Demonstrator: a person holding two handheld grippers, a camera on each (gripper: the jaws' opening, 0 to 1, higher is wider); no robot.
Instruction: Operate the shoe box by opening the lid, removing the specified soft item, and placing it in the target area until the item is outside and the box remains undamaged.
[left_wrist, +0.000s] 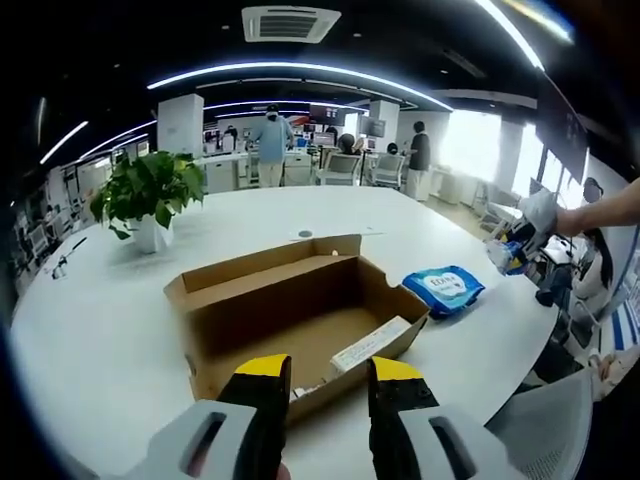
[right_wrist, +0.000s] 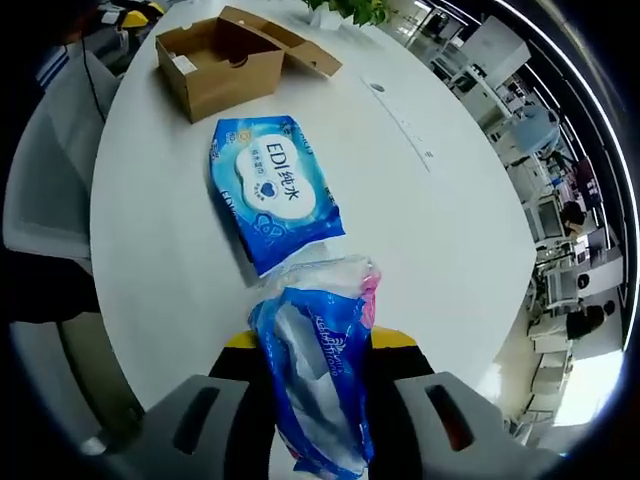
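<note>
The brown cardboard shoe box (left_wrist: 300, 310) lies on the white table with its lid folded back, and its inside looks bare. My left gripper (left_wrist: 330, 375) hangs open just in front of the box's near wall, nothing between its jaws. A blue wet-wipes pack (left_wrist: 443, 290) lies flat on the table right of the box. My right gripper (right_wrist: 318, 350) is shut on a soft blue-and-white plastic packet (right_wrist: 325, 300), held in the air above the table's edge. Below it lie the wipes pack (right_wrist: 272, 190) and, farther off, the box (right_wrist: 225, 65). The right gripper (left_wrist: 512, 248) also shows beyond the table's right edge.
A potted plant (left_wrist: 150, 195) stands at the table's far left. The round white table (left_wrist: 100, 330) has bare surface around the box. Grey chairs (right_wrist: 45, 170) stand by its edge. People stand at desks in the background (left_wrist: 270, 140).
</note>
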